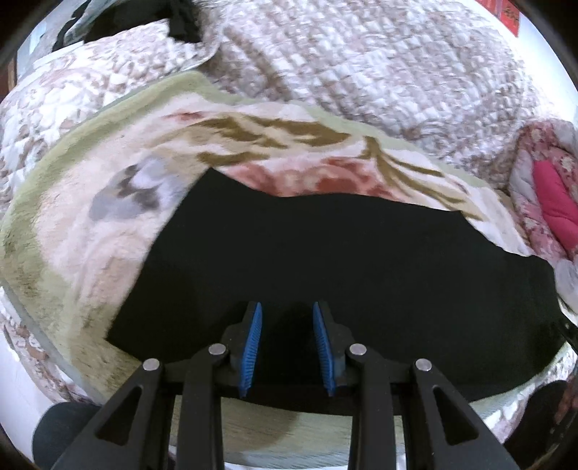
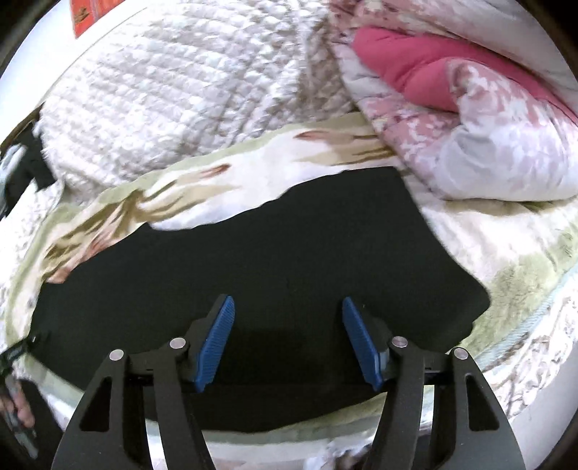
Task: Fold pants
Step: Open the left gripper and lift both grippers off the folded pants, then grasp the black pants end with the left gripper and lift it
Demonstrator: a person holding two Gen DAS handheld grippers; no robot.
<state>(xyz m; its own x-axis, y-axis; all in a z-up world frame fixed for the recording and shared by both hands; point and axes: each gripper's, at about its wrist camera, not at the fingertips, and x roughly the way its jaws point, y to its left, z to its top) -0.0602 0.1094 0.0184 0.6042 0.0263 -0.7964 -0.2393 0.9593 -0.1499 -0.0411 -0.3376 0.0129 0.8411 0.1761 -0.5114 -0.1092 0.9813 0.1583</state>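
Observation:
Black pants [image 1: 325, 253] lie flat across a floral fleece blanket [image 1: 90, 235], with their near edge just under my fingers. My left gripper [image 1: 286, 305] hovers low over the near part of the pants. Its blue pads stand a moderate gap apart and no cloth is pinched between them. In the right wrist view the same pants [image 2: 271, 253] spread left to right, with a rounded end at the right. My right gripper [image 2: 288, 299] stands wide open above them, and its pads are bare.
A white quilted cover [image 1: 361, 65] lies behind the blanket. A bundled pink floral comforter [image 2: 469, 90] sits at the right, close to the pants' far corner. Another dark garment [image 1: 180, 21] lies at the far left. A hand [image 2: 21, 408] shows at the left edge.

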